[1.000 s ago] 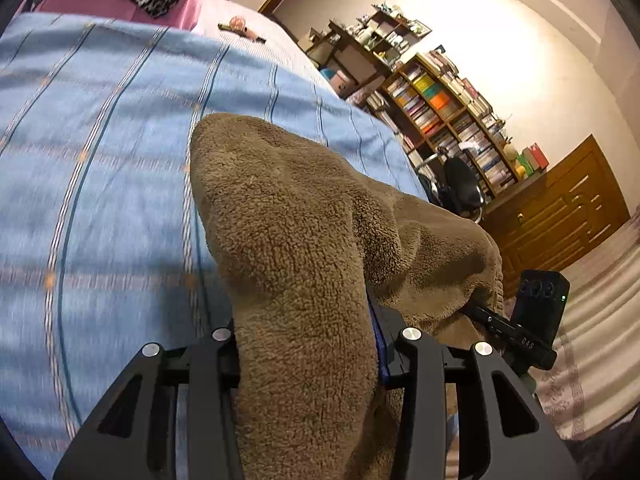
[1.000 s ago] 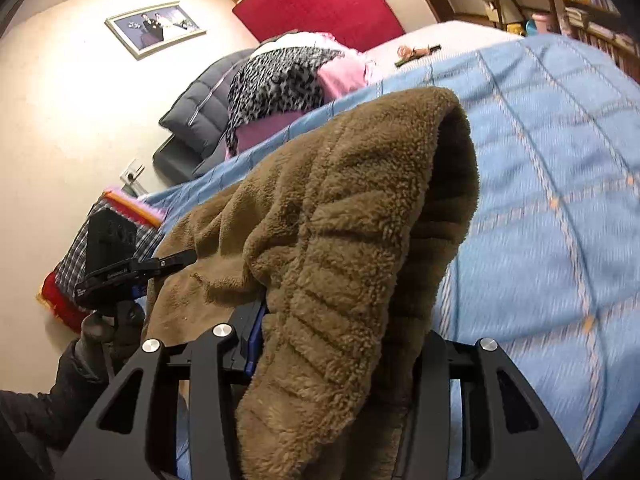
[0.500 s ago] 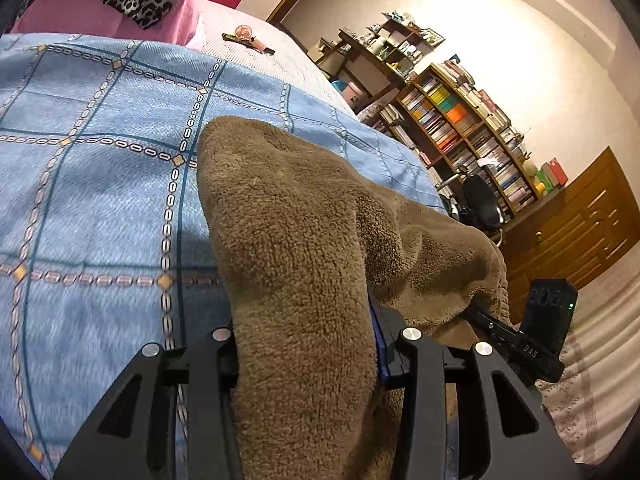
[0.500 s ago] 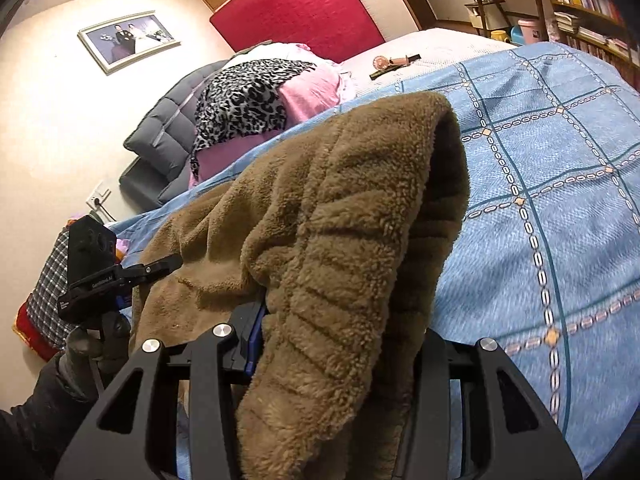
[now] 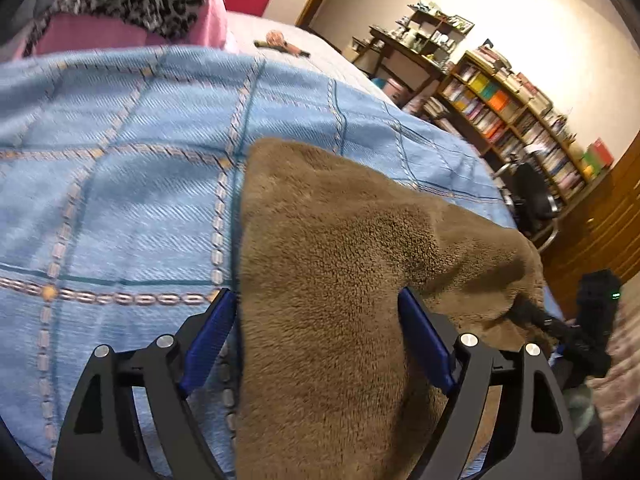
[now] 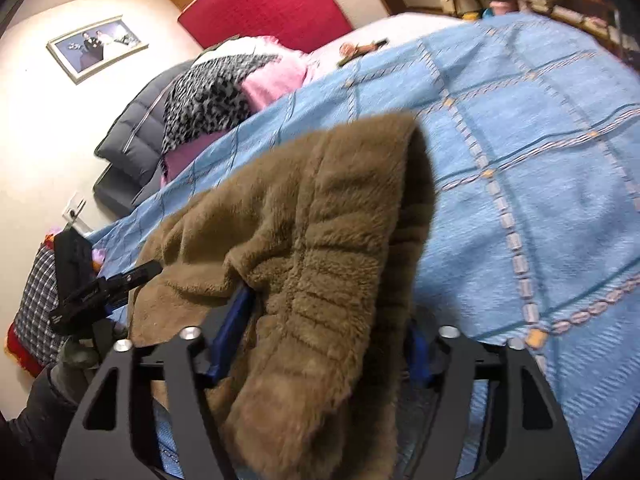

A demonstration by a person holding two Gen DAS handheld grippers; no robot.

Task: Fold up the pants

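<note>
Between left gripper fingers: brown fleece pants, jaws spread wide, blue pads flanking cloth, no pinch. Right gripper likewise parted, pants draped through gap. Pants on blue plaid bedspread, long axis running away from both cameras. Beyond: pink pillow, leopard cloth, bookshelf. Fabric hides the near bedspread.

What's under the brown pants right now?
The blue checked bedspread lies under the brown pants wherever their edges show. Whatever is beneath the fleece itself is covered; no view shows it.
</note>
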